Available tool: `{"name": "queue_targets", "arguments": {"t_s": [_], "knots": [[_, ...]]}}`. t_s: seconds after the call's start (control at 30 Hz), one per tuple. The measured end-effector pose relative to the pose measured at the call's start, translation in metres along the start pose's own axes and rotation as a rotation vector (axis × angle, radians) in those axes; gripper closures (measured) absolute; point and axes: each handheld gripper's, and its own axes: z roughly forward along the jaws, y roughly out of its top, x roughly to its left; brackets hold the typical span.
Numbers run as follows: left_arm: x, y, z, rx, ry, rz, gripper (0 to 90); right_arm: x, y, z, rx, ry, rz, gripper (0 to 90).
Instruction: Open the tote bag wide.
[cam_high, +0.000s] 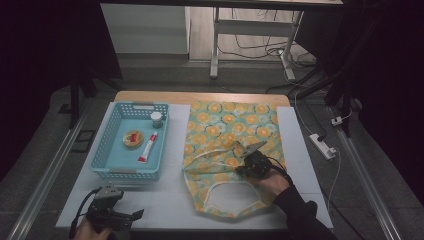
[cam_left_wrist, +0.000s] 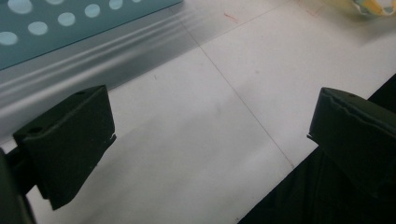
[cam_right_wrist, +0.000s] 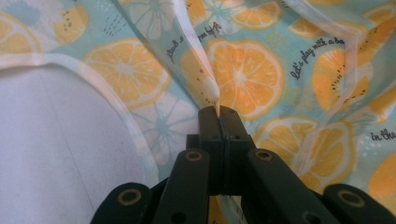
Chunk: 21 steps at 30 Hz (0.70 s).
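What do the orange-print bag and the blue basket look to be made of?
The bag looks like thin woven cloth, matte, with pale piping: it creases softly and folds into a ridge where the right gripper is shut on it. The basket looks like moulded plastic, smooth and slightly glossy, its rigid walls pierced by rows of round holes. Neither material can be told for certain by look alone.

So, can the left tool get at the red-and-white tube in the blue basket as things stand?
Probably yes: the left tool is open and holds nothing, just in front of the light blue plastic basket. The red-and-white tube lies uncovered, so reaching over the basket's near wall should work.
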Motion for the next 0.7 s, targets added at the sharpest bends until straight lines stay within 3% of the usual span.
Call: {"name": "queue_targets", "arguments": {"t_s": [0.17, 0.7], "knots": [[0.000, 0.000, 0.000, -0.003, -0.004, -0.004, 0.3, -0.002, 0.005, -0.009, -0.054, 0.008, 0.027, 90.0], [0.002, -0.001, -0.001, -0.011, -0.012, -0.011, 0.3, -0.004, 0.019, -0.031, -0.155, 0.016, 0.076, 90.0]]}}
